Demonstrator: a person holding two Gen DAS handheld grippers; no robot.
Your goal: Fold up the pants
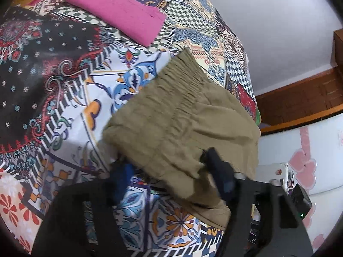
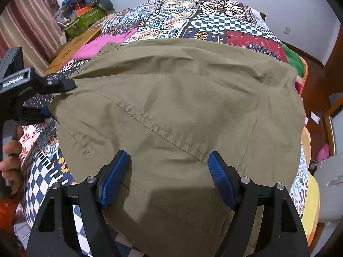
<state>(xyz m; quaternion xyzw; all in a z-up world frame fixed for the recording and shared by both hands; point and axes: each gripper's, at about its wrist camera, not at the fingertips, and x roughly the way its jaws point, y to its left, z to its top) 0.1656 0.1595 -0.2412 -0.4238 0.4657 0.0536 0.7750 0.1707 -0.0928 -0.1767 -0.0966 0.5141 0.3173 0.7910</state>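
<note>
The olive-khaki pants (image 2: pixel 171 111) lie folded into a broad bundle on a bed covered with a patchwork bedspread (image 2: pixel 214 23), their gathered elastic waistband (image 1: pixel 182 81) on the far side in the left wrist view. The left gripper (image 1: pixel 169 171) reaches in at the near edge of the pants: cloth sits between its blue-padded jaws, which stand partly apart, one finger (image 1: pixel 216 167) lying on top of the fabric and the other at the cloth's edge. Whether the pads actually press the cloth cannot be told, as that view is blurred. In the right wrist view this same gripper shows at the left edge of the pants, with a hand (image 2: pixel 10 162) on its handle. The right gripper (image 2: pixel 169 175) hovers over the near middle of the pants, its jaws wide apart with nothing clamped. A folded pink garment (image 1: pixel 120 10) lies farther back on the bedspread, apart from the pants. A curtain (image 2: pixel 32 27) hangs at the far left.
</note>
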